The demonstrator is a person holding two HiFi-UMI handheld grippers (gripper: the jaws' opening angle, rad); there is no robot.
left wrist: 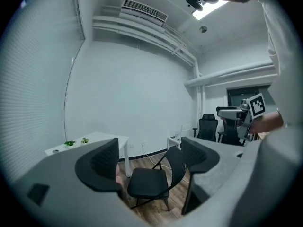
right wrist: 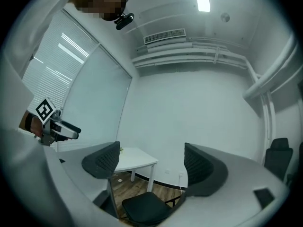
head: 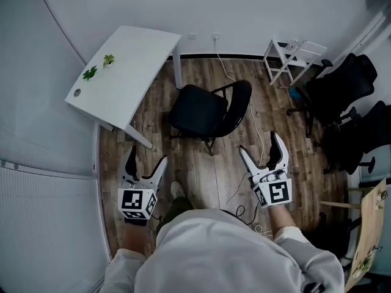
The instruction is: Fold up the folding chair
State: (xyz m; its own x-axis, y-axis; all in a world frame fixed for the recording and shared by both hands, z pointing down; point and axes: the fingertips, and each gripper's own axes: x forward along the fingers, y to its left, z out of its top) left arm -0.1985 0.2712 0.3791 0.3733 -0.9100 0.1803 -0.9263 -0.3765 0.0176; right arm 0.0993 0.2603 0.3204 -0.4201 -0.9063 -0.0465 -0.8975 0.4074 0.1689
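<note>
Under the black folding chair (head: 198, 112) lies a wooden floor (head: 208, 179) that runs to the pale walls. The chair stands open on it, with the seat flat and the curved back raised, and nothing touches it. A white table (head: 131, 66) stands just to the left of the chair and reaches past it toward the far wall. Well to the right of the chair is a cluster of black office chairs (head: 342, 90). A small white rack (head: 293, 57) stands beyond the chair to the right, against the wall.

On the near side of the chair, the left gripper (head: 147, 155) is held off to its left. The right gripper (head: 259, 142) is held off to its right. Both are clear of the chair. The jaws of each are spread wide with nothing between them, and each gripper view shows the chair at a distance through the gap. A thin cable (head: 253, 124) trails across the floor past the chair's right side. Two green sprigs (head: 90, 73) lie on the table's end farthest from the chair.
</note>
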